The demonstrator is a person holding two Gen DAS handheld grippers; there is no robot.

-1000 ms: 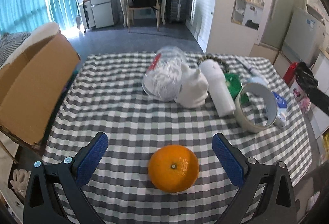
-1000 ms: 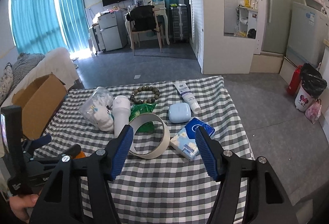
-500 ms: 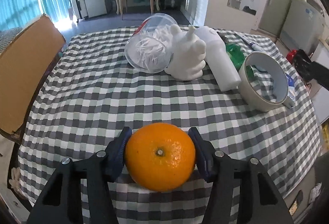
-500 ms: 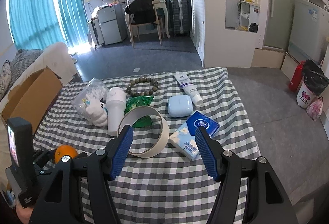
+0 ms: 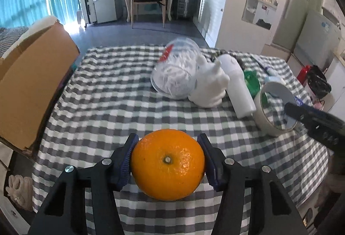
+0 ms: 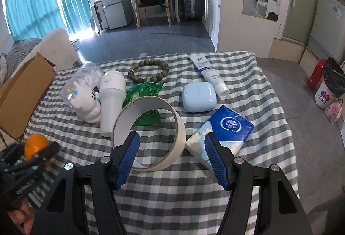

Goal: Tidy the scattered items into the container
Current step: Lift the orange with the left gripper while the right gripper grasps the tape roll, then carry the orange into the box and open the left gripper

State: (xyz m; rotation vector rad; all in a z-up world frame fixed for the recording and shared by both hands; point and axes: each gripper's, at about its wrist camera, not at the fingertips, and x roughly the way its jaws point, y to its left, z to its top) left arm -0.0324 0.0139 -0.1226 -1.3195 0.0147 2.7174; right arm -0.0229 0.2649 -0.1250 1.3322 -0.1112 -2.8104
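Left wrist: left gripper fingers clamp the orange; right gripper gapes, seemingly empty, above tape roll.

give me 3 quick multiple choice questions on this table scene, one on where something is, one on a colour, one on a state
1. Where does the bead bracelet lie?
A. inside the tape roll
B. near the table's far edge
C. in the cardboard box

2. What colour is the earbud case?
A. pale blue
B. red
C. black

3. What is the left claw doing?
A. hanging empty
C. gripping the tape roll
B. clamped on the orange

Answers: 1 B, it lies beyond the green packet. 2 A, its lid shows pale blue. 3 B, both pads press the orange's sides.
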